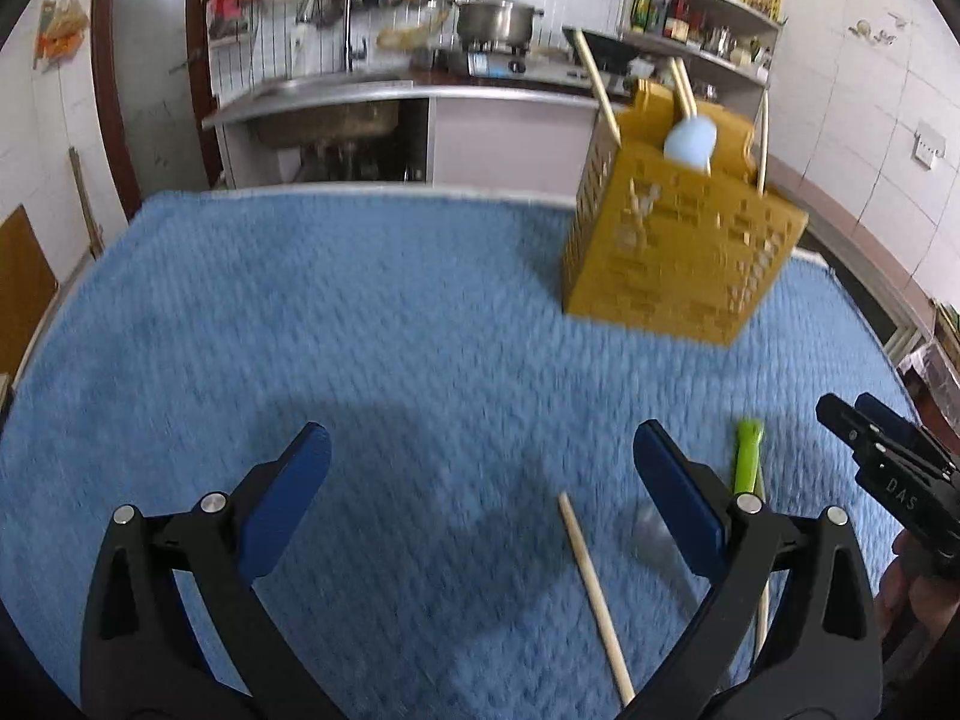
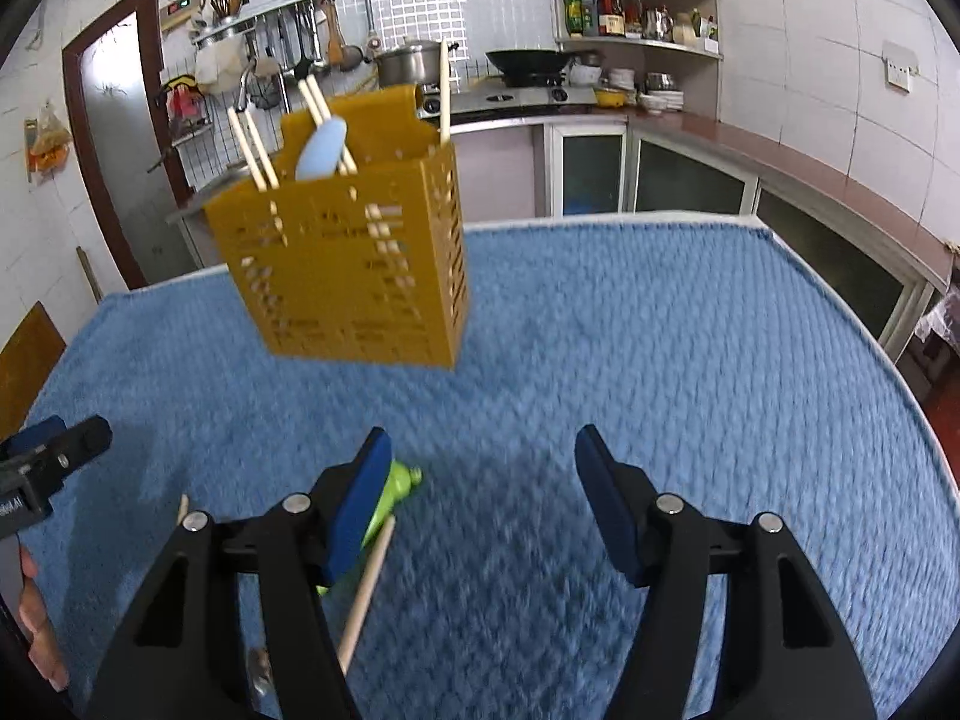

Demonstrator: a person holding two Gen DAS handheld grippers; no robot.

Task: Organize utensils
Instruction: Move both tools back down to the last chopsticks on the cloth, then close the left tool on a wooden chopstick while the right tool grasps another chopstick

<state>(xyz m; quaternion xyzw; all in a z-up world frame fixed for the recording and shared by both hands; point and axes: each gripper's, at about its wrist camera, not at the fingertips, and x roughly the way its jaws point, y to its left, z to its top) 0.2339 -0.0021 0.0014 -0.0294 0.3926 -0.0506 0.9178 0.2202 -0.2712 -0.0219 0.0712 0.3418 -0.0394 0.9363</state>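
Item: loose utensils on a blue textured cloth [image 1: 360,330], to be sorted into a yellow perforated holder [image 1: 678,252] standing further back on the same cloth.

- Wooden chopstick [image 1: 594,594]: lies bare on the cloth between the spread fingers of the left gripper [image 1: 480,480], nothing held. Judged light, stiff and smooth; likely to roll or swivel if pinched near an end. A hold near mid-length, across the shaft, is advised.
- Green-handled utensil [image 2: 399,489]: lies just beside the left finger of the right gripper [image 2: 480,492], whose jaws are parted and empty. A second stick [image 2: 366,588] rests against it. The working end is hidden. The plastic handle is judged light, rigid and somewhat slick; a grip on the handle is advised.
- Holder: already stocked with chopsticks and a pale blue spoon [image 2: 321,150]. Judged light and easily tipped.
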